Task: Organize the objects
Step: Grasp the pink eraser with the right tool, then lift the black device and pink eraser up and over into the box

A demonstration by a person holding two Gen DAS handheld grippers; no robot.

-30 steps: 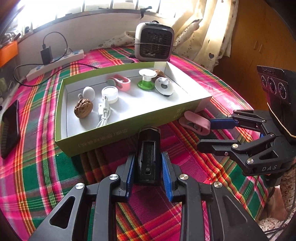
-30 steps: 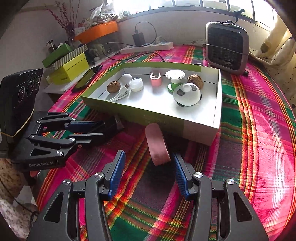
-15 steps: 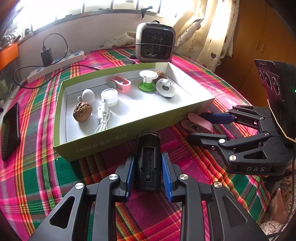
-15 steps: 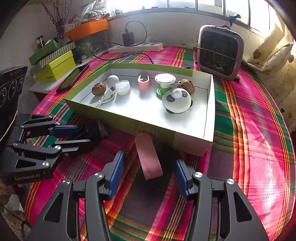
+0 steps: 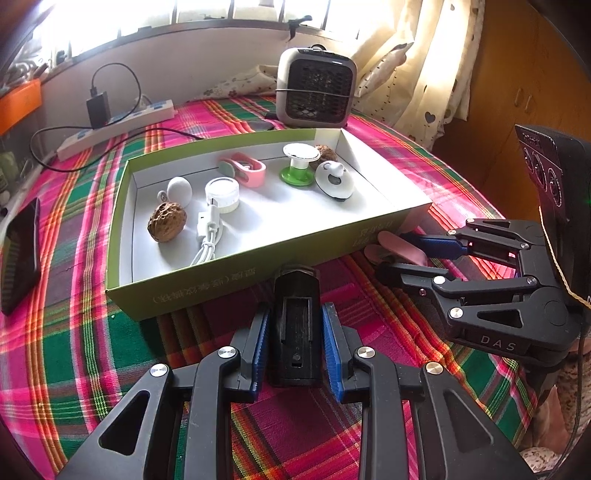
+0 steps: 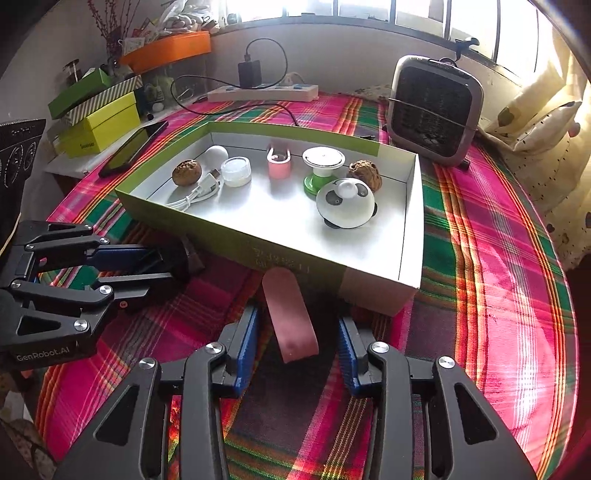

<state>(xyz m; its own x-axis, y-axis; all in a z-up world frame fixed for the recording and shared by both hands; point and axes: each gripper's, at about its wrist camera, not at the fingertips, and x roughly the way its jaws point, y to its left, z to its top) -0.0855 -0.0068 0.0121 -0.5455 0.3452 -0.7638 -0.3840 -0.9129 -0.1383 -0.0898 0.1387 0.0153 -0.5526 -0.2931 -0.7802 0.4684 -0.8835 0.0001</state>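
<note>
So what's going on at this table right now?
A person is tidying small items into a green cardboard box on the plaid tablecloth. The left tongs grip a black rectangular clip-like gadget in front of the box. The right tongs are closing around a pink oblong case, not yet pressing it.

Before me, a tabletop (image 6: 509,266) under a pink-and-green plaid cloth. Behind it, a pale wall (image 5: 207,62) below a band of bright windows (image 6: 369,11), which backlight the room. To my right, cream curtains (image 5: 424,66) printed with small hearts hang beside a wooden cabinet (image 5: 524,81). To my left, an orange shelf (image 6: 170,50) is fixed on the wall.
</note>
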